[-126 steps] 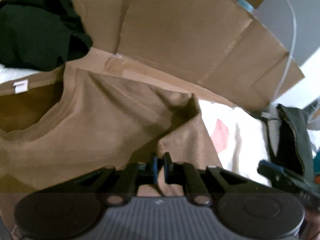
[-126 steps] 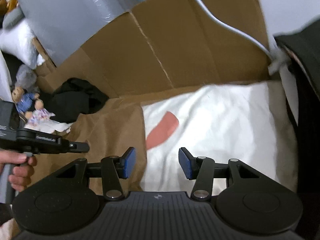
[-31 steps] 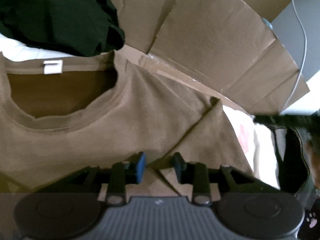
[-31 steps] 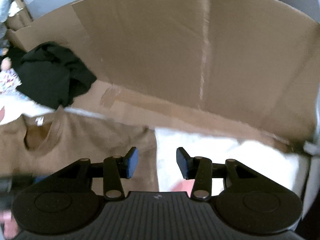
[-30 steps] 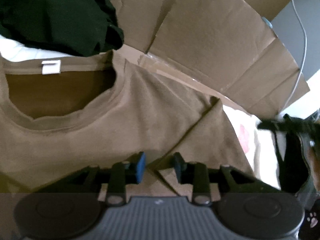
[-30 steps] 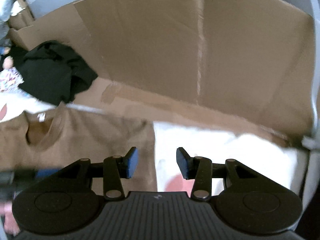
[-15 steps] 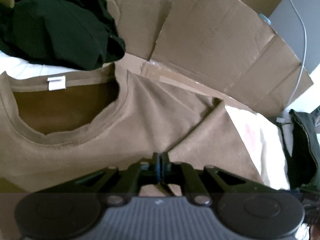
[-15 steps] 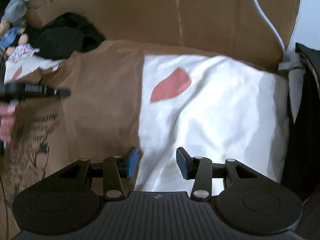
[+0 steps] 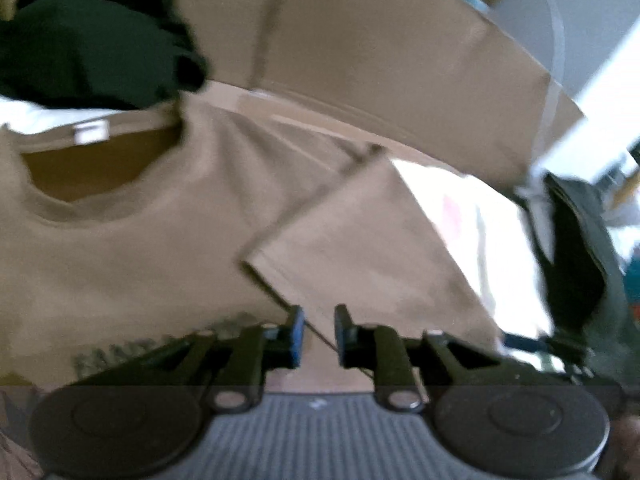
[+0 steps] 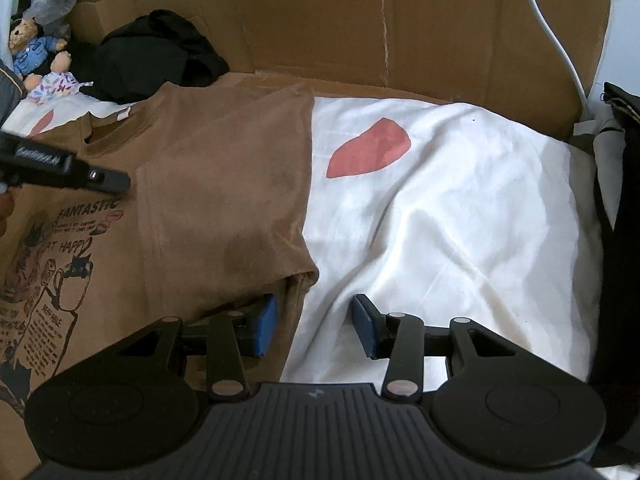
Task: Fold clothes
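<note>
Right gripper (image 10: 314, 324), jaws open, straddles the brown T-shirt's (image 10: 224, 200) folded side edge on a white sheet (image 10: 440, 220). Left gripper (image 9: 319, 338), jaws opening and empty, hovers over the folded sleeve (image 9: 360, 240). The print (image 10: 90, 210) reads "FANTASTIC".

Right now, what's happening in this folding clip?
A person with a gripper in each hand is folding a brown T-shirt on a white sheet. One sleeve is already folded onto the body. The left gripper has its jaws opening just above that sleeve's hem, nothing pinched. The right gripper is open at the shirt's side edge, not gripping yet.
</note>
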